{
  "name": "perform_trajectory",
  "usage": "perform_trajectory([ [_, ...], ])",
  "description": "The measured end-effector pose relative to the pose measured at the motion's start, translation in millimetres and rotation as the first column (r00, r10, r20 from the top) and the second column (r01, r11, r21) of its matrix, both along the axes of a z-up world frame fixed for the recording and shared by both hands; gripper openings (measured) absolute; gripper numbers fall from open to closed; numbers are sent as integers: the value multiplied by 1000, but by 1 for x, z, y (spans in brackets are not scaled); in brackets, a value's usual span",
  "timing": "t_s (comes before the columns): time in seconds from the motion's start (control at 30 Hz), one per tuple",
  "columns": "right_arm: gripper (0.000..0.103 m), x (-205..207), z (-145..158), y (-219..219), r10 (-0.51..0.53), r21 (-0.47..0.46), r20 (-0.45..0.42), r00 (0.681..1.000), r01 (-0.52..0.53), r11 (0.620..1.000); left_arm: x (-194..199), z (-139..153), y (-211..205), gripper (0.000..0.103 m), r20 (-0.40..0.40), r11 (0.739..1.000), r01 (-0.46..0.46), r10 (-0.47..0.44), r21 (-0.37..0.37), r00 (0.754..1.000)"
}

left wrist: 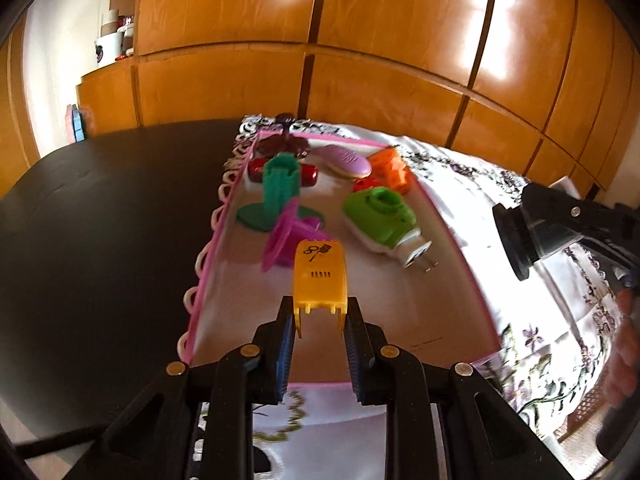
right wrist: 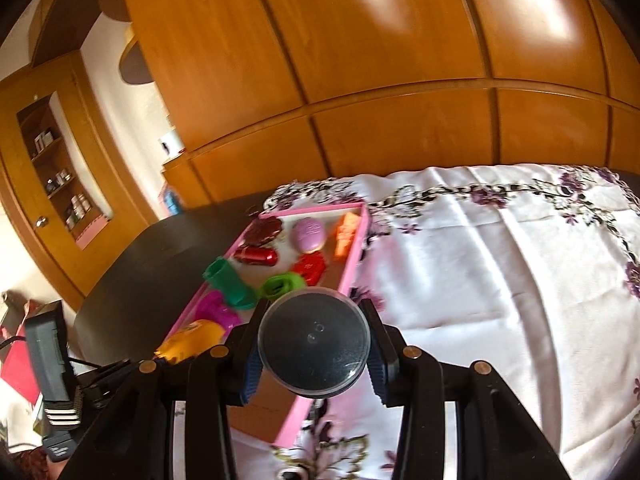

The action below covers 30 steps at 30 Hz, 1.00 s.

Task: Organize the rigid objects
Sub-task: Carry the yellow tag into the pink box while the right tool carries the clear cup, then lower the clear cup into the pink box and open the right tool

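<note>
The left gripper (left wrist: pixel 319 322) is clamped on a yellow plastic cover with small slots and a printed logo (left wrist: pixel 319 276). Its blue ribbed pads (left wrist: pixel 286 340) press the two side walls near the open end, so the piece points forward, low in the centre of the left wrist frame. I judge this grip is chosen so that the closed end can go down first into the shallow pink-rimmed tray (left wrist: pixel 452 236), over whose near part the cover hangs.

The right gripper (right wrist: pixel 314 350) is closed on a dark round lid or cap of transparent plastic (right wrist: pixel 313 343), whose flat face looks to the camera and hides the tips; what the object really is I cannot tell surely. It is at the lower centre of the right wrist frame, just before the right edge of the tray.

Further out, in the middle of the frame, the tray already keeps a magenta plastic funnel-like piece (left wrist: pixel 290 236), a dark green plastic holder with a round base (left wrist: pixel 278 192), a light green plug-in device with white pins (left wrist: pixel 380 218), an orange plastic block (left wrist: pixel 390 168), a lilac oval case (left wrist: pixel 346 160) and a red metallic cylinder (left wrist: pixel 282 170). It stands on a white flowered tablecloth (right wrist: pixel 500 280).
</note>
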State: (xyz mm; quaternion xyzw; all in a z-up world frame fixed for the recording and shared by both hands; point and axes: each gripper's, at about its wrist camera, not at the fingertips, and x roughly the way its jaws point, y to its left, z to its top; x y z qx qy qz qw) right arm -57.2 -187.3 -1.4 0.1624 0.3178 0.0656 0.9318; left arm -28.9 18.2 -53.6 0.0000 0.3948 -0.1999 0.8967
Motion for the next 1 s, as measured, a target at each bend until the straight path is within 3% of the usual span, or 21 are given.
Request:
perform_trajectory([
  [0.3, 43, 9, -9, 35, 84, -22, -33, 996, -85, 996, 0, -7, 5, 26, 0, 998, -41, 41, 41, 999],
  [0.4, 43, 10, -13, 44, 106, -28, -48, 993, -107, 994, -1, -6, 5, 37, 7, 997, -53, 53, 58, 999],
  [0.63, 43, 13, -22, 58, 142, -31, -79, 987, -144, 989, -4, -1, 9, 45, 19, 994, -83, 82, 72, 996],
  [1.0, 43, 26, -29, 77, 177, -59, -115, 977, -185, 981, -9, 21, 32, 78, 56, 984, -176, 174, 31, 983],
])
